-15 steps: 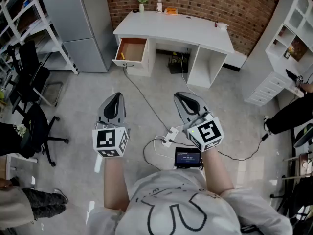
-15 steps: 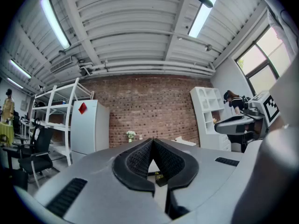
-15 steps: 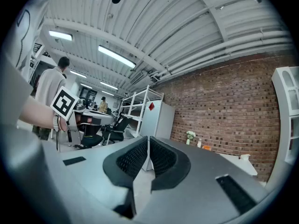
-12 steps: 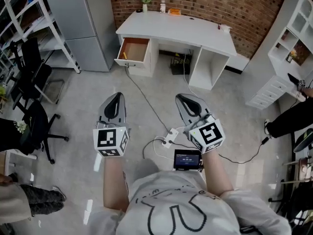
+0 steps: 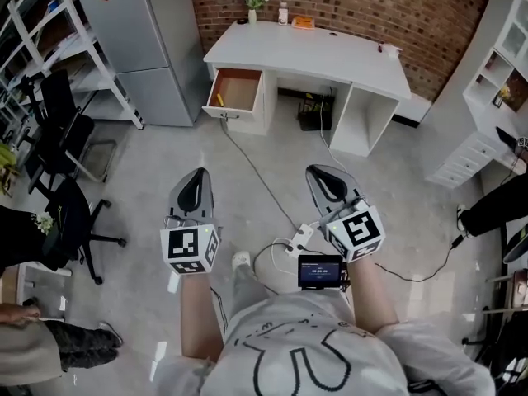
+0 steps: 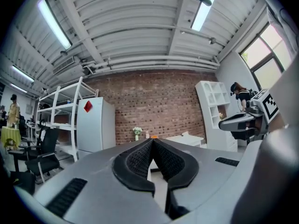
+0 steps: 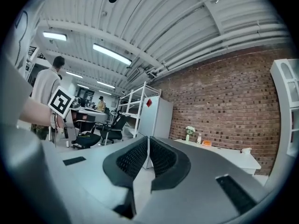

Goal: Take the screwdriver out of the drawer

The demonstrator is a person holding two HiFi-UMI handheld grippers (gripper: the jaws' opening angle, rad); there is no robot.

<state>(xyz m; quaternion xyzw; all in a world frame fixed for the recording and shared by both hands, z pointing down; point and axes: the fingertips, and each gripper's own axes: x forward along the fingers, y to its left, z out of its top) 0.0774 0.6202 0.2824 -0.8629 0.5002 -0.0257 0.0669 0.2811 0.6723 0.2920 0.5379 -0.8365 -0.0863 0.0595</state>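
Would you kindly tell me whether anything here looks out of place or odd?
Only mild things: the wood-lined drawer of the white desk stands pulled open with a small yellow item inside, and a thin cable trails loosely across the floor towards a white power strip. Nothing looks spilled or damaged.

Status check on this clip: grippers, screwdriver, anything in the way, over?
Left hand-held gripper and right hand-held gripper shut, empty, well short of drawer. Drawer open, screwdriver inside. Cable trails across the path.
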